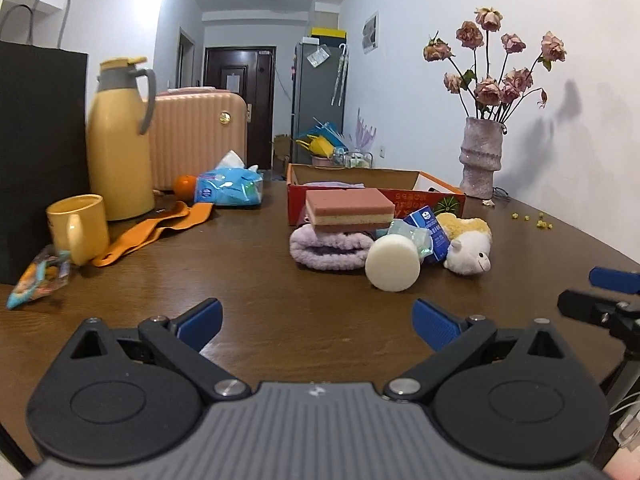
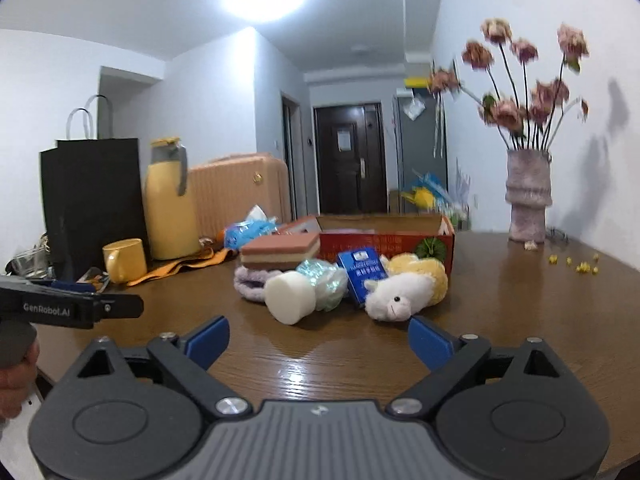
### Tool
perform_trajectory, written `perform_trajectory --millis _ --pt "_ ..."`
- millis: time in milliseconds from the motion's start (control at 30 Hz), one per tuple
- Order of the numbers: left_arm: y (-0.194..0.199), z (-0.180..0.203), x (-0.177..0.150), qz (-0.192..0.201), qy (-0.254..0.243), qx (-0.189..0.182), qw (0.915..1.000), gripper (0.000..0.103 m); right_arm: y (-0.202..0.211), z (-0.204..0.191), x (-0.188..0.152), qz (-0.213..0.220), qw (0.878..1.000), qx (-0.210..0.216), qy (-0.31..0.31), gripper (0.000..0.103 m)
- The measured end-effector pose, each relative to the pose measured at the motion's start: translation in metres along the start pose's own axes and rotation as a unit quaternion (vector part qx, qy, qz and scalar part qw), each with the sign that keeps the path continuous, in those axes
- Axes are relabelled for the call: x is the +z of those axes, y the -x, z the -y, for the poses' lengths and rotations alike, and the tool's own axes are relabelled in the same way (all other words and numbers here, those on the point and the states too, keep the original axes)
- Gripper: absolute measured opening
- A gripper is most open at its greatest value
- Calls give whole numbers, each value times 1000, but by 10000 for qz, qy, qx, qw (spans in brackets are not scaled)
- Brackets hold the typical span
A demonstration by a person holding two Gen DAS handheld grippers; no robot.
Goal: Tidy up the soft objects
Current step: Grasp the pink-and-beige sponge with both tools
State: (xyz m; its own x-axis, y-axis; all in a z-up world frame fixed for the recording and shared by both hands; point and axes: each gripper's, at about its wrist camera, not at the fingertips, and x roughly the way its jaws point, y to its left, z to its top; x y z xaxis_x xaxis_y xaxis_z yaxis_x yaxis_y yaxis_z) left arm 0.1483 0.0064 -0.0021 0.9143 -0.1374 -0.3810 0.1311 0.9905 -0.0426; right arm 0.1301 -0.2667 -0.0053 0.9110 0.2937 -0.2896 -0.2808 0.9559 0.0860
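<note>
Both claws hang wide open and hold nothing: the left claw [image 1: 318, 322] and the right claw [image 2: 319, 340] each point across the bench [image 1: 248, 264] at a heap of soft things lying just in front of the red cardboard box [image 1: 436, 200], well apart from either set of pads.

Taking the box as landmark: a layered pink sponge [image 1: 349, 210] leans against its front wall, resting on a folded lilac towel [image 1: 330, 250]. To the right of the towel, a white foam cylinder [image 1: 393, 266] lies on its side, nearest the claws. Behind it sits a crinkly clear packet [image 1: 412, 236] and a small blue carton [image 1: 430, 232], and at the right end of the heap a plush lamb [image 1: 470, 246] lies with its face toward the cameras. Something pale lilac already shows inside the box.

All of these look light and yielding. The foam cylinder will likely squash and may roll, so a hold across its curved flank seems best. The sponge is probably springy; its 2 long sides offer flat faces. The towel is limp and will droop, so a bunched fold in the middle suits it. The lamb probably takes a pinch round its body better than its small head. The packet looks slippery.
</note>
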Motion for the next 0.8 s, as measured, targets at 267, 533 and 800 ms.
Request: perform_trajectory --millis 267,533,800 --pt "-52 1 25 -92 34 -41 9999 103 -49 17 21 -205 9988 193 -396 94" --pt "-116 -16 68 -188 315 -64 9993 82 -122 18 56 -306 9981 306 -443 84" --pt "-175 -32 97 -487 631 -503 9956 65 -200 13 80 -432 9945 654 -691 70"
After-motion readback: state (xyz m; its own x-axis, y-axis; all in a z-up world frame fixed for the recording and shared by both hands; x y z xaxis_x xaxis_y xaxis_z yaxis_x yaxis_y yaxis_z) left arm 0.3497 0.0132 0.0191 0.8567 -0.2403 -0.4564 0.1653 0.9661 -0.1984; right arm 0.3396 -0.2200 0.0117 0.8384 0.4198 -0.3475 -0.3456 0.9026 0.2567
